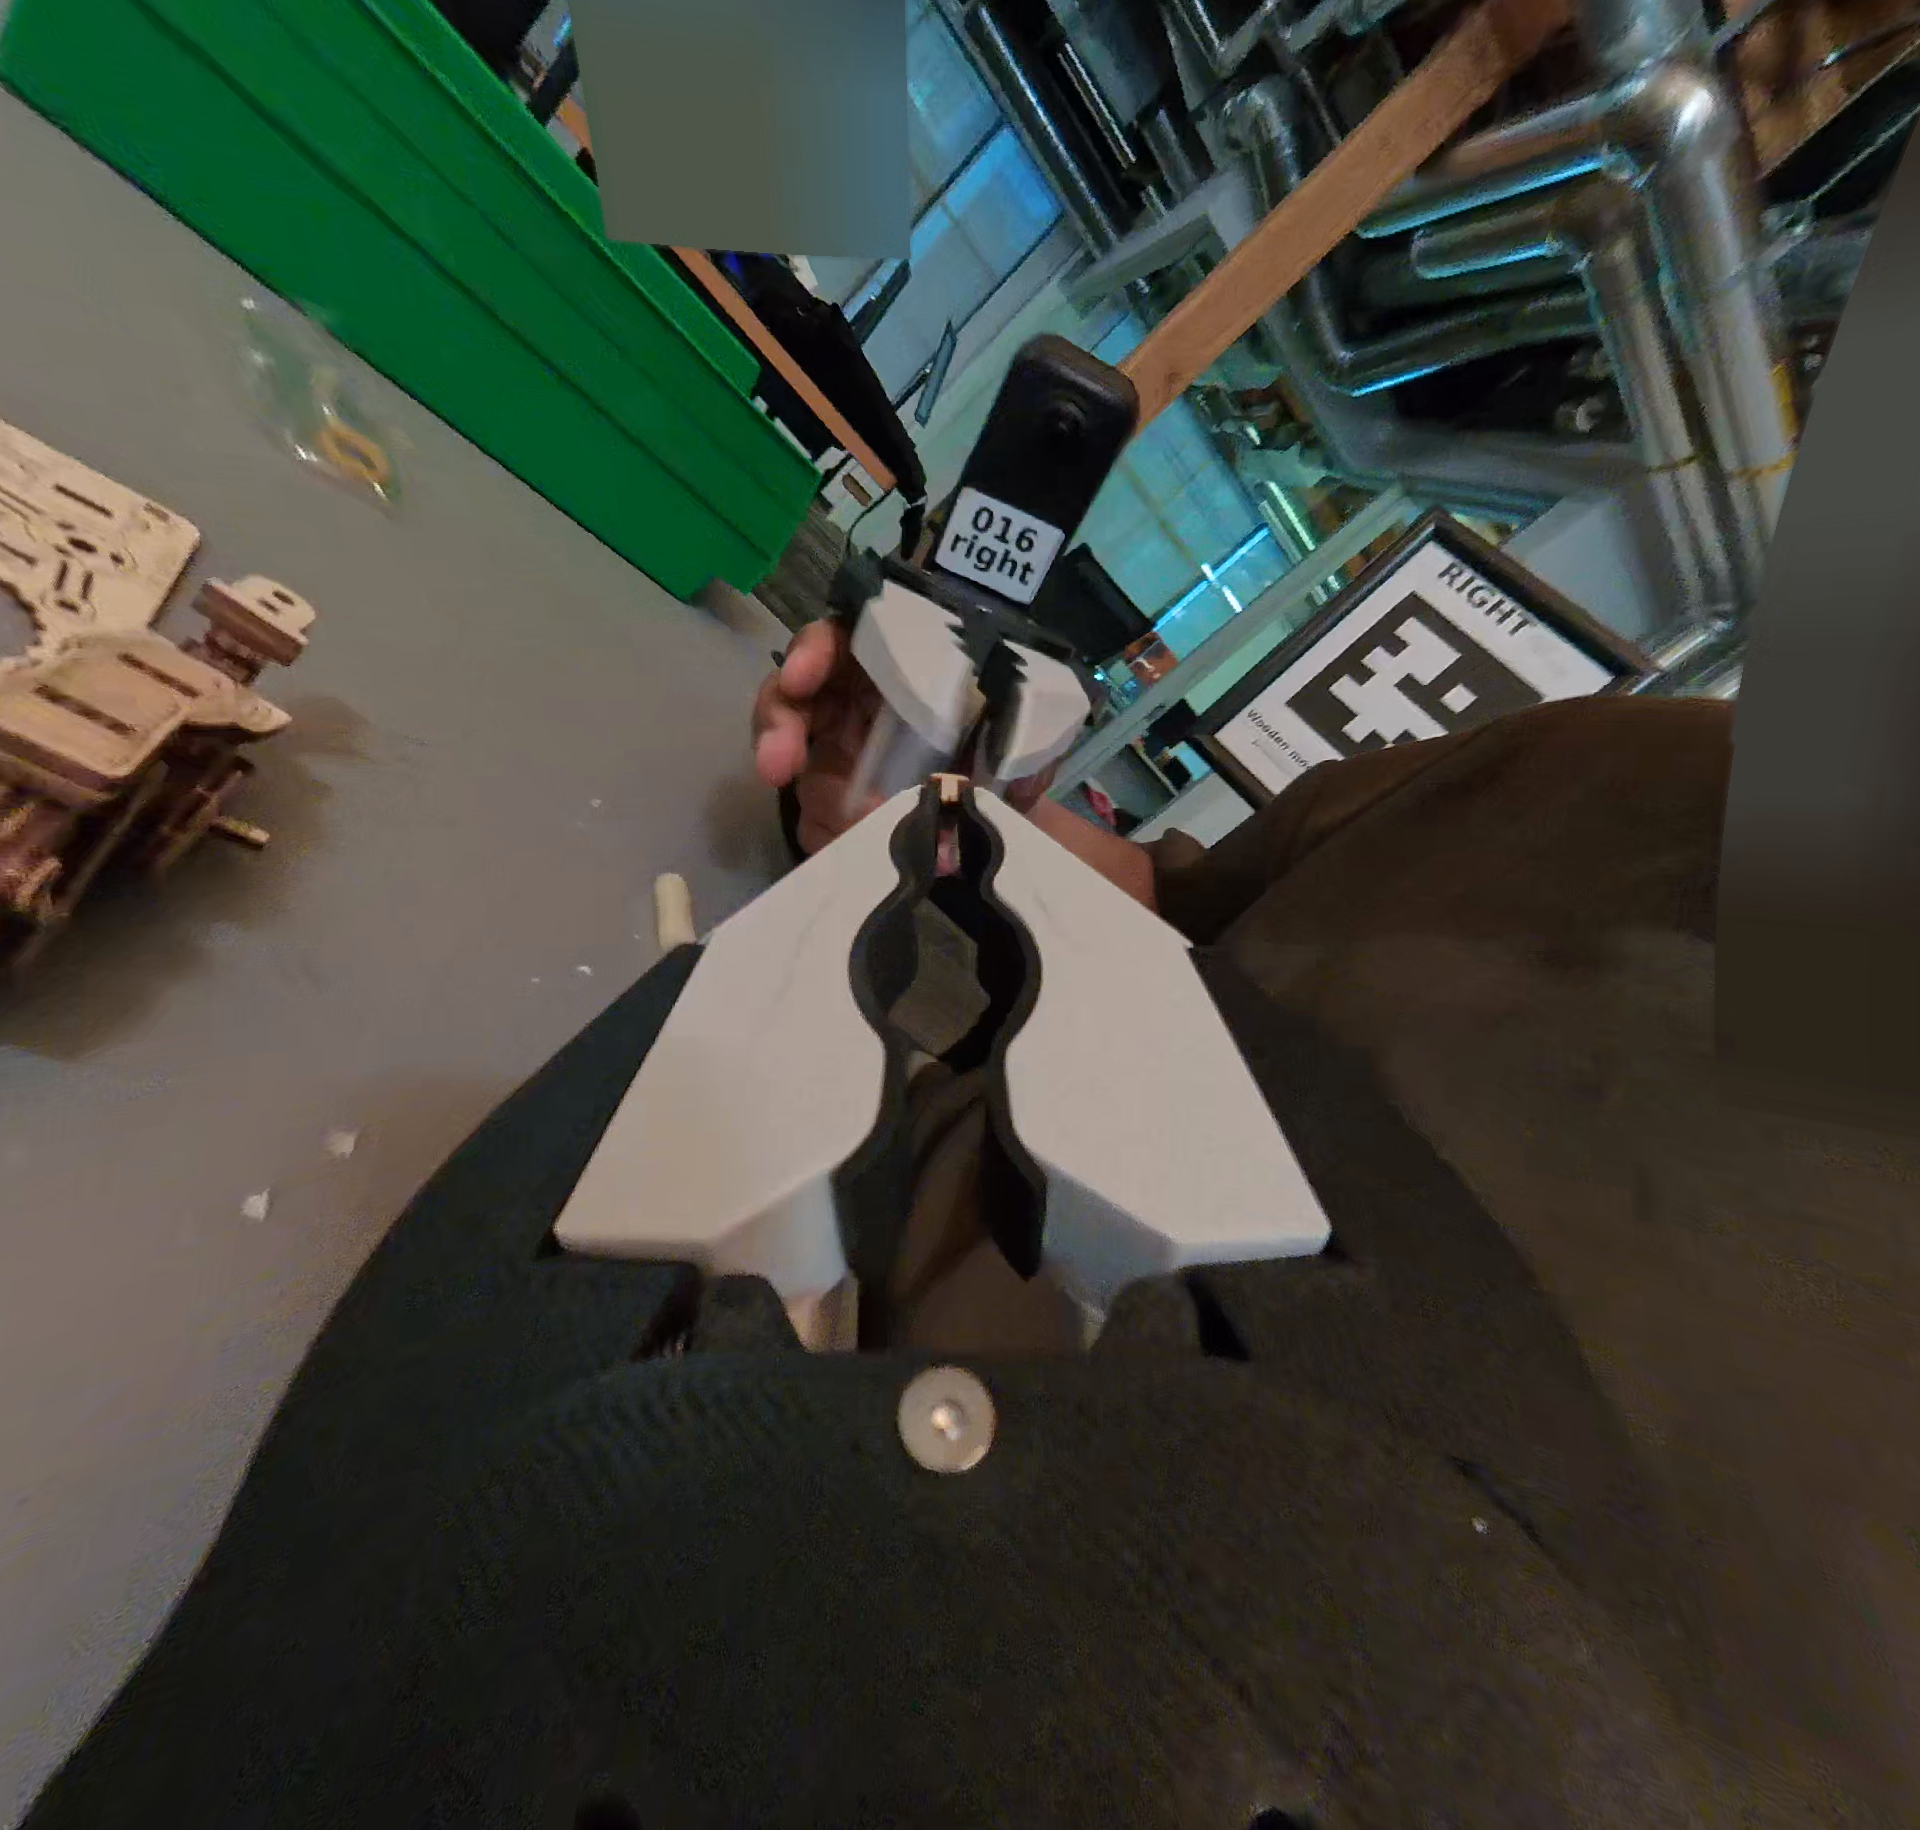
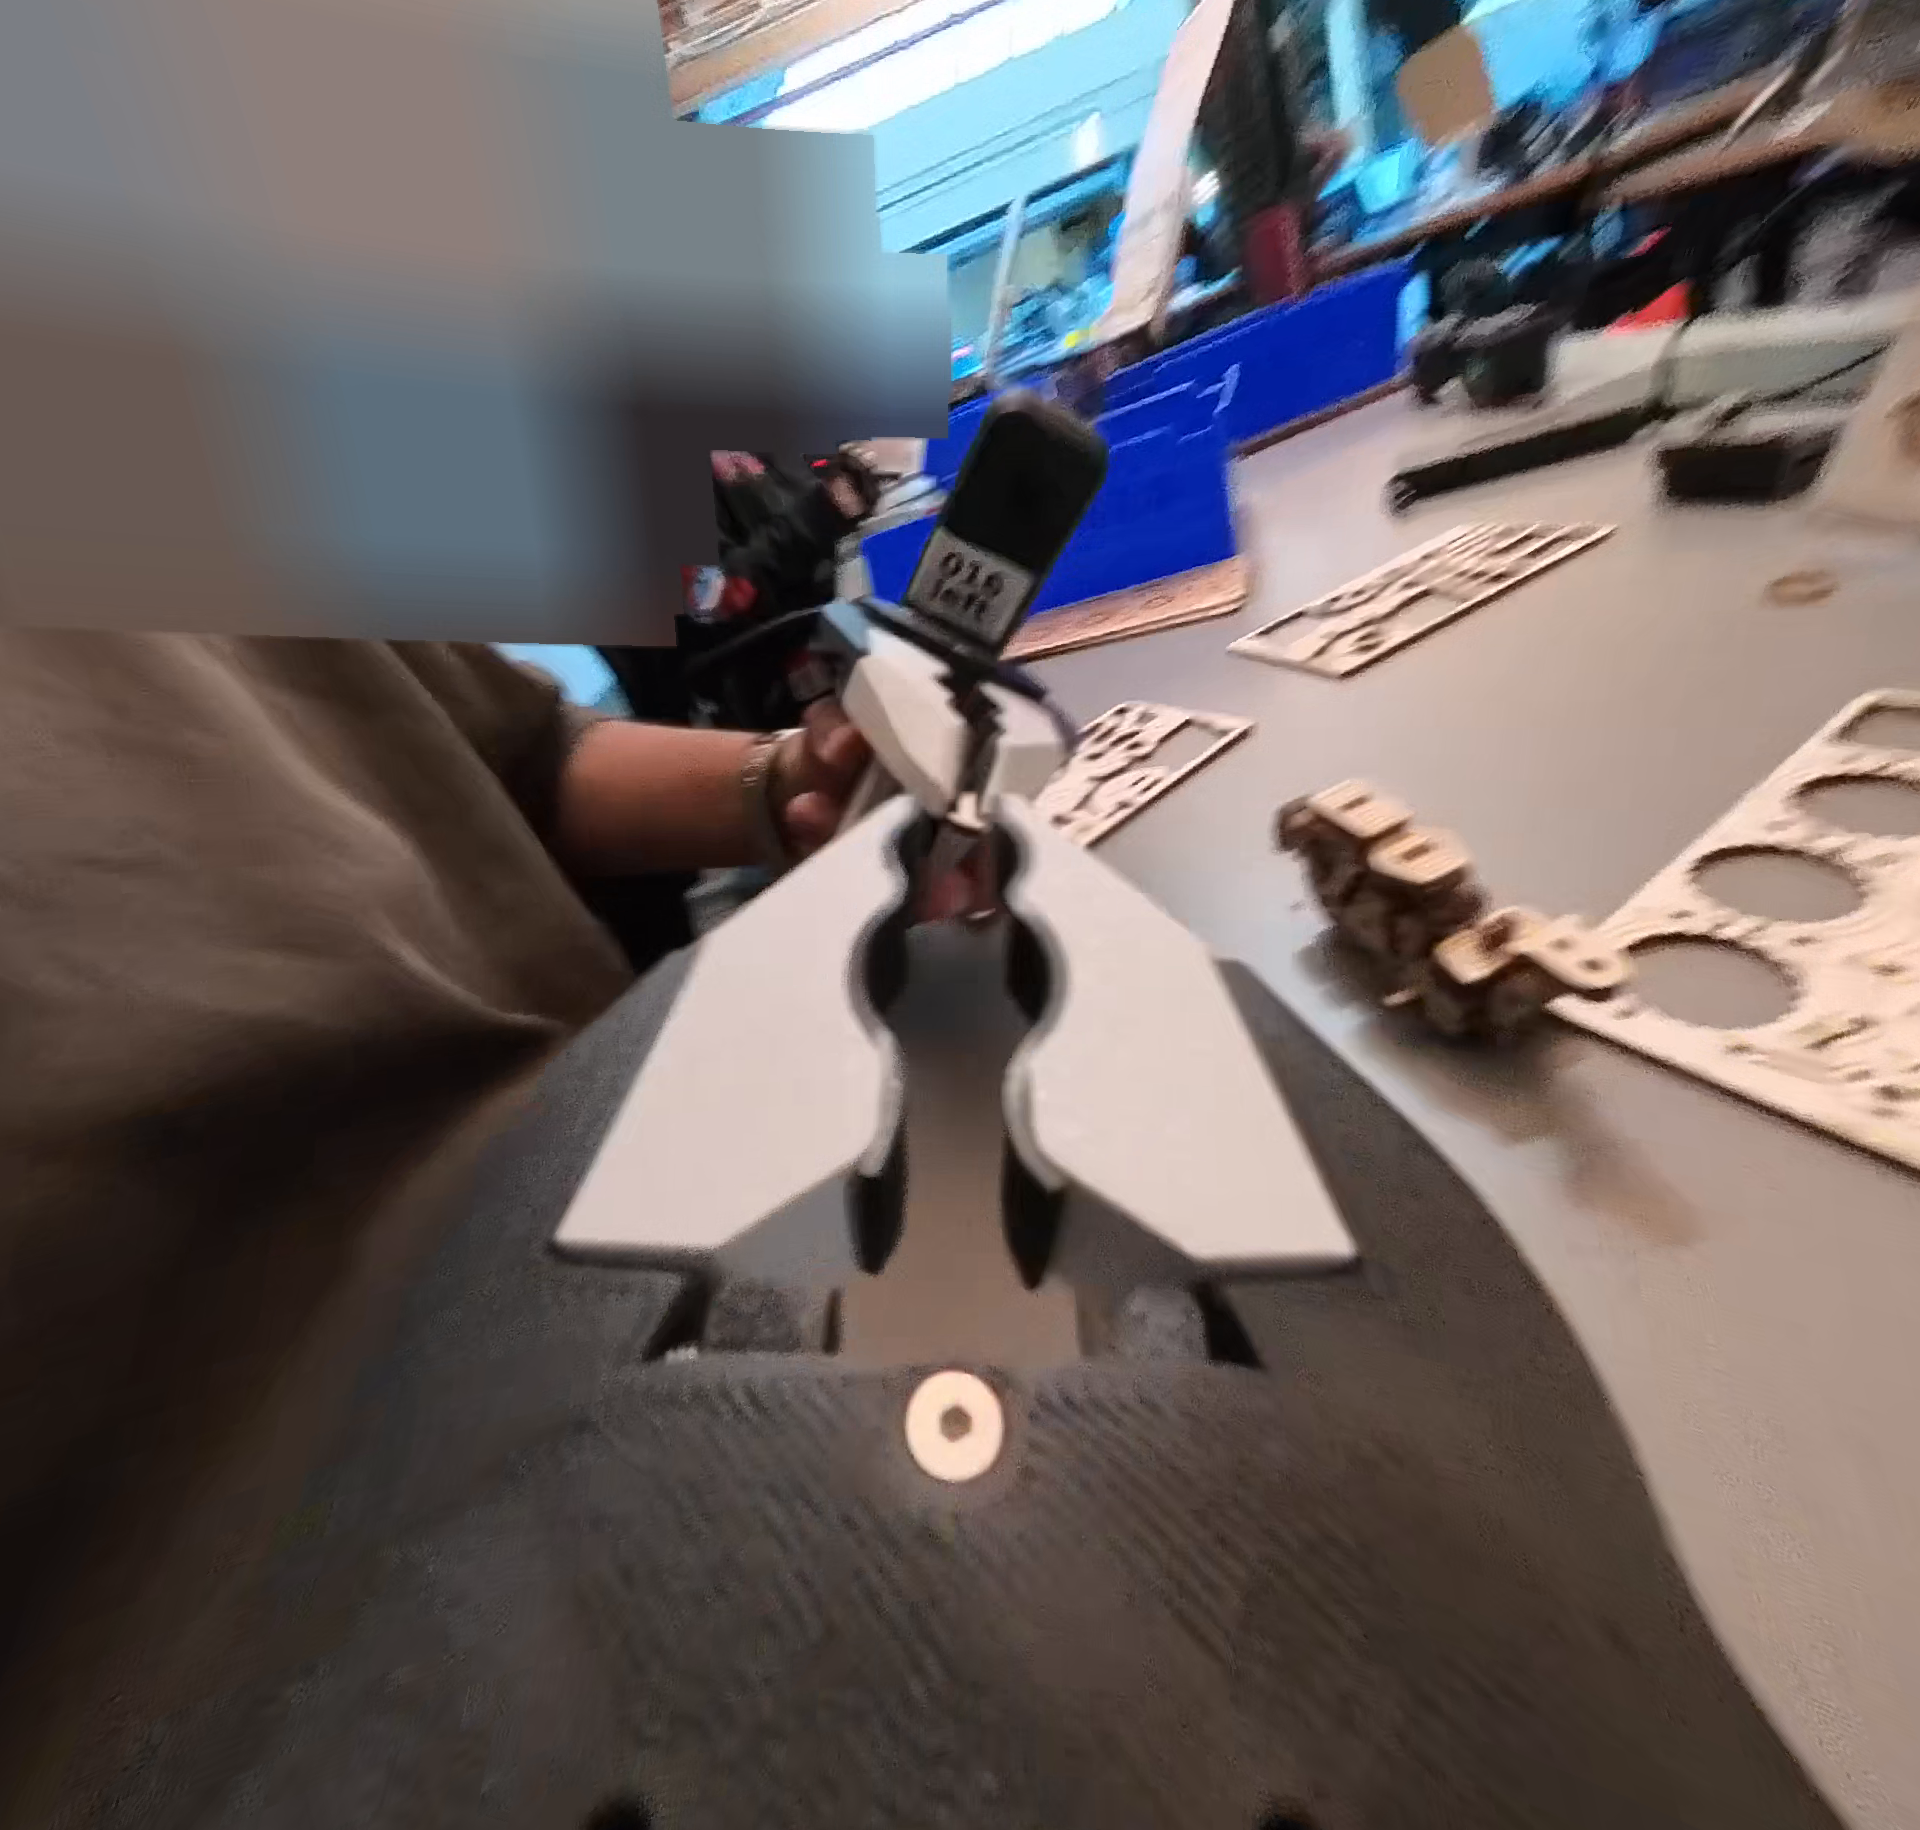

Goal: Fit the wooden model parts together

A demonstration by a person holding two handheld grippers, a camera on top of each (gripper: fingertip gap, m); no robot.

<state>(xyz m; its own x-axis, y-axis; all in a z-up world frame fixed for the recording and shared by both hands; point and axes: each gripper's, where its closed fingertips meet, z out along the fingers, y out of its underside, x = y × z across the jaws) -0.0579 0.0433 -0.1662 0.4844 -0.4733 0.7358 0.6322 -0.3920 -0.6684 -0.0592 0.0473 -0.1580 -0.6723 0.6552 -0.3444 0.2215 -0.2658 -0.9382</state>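
A tiny pale wooden piece (image 1: 948, 789) is sitting pinched at the very tips of the left hand-held gripper (image 1: 948, 801), whose white fingers (image 1: 790, 1001) are meeting around it; it is being held up in the air above the grey tabletop (image 1: 468, 845), right in front of the person's brown sleeve (image 1: 1455, 949). The right hand-held gripper (image 1: 982, 731) is pointing straight back at it, tip to tip, and in the left wrist view its jaws are looking nearly closed just beyond the piece. In the blurred right wrist view, the right hand-held gripper's (image 2: 958, 824) tips are standing a little apart, with the left hand-held gripper's (image 2: 961, 809) nose lying between or just in front of them; I cannot tell whether the right one is touching the piece, which is too small to make out there.

The partly built wooden model (image 1: 114, 741) is resting on the tabletop well off to the side, touching a punched-out wooden sheet (image 1: 73, 554). The right wrist view is showing the model (image 2: 1403, 907) beside a sheet with round holes (image 2: 1766, 949), and two more sheets (image 2: 1423, 596) lying farther back. A short pale dowel (image 1: 673, 907) is lying on the tabletop near the left gripper. A green bin (image 1: 416, 222) is standing along the far edge, and a clear plastic bag (image 1: 332, 419) is lying near it.
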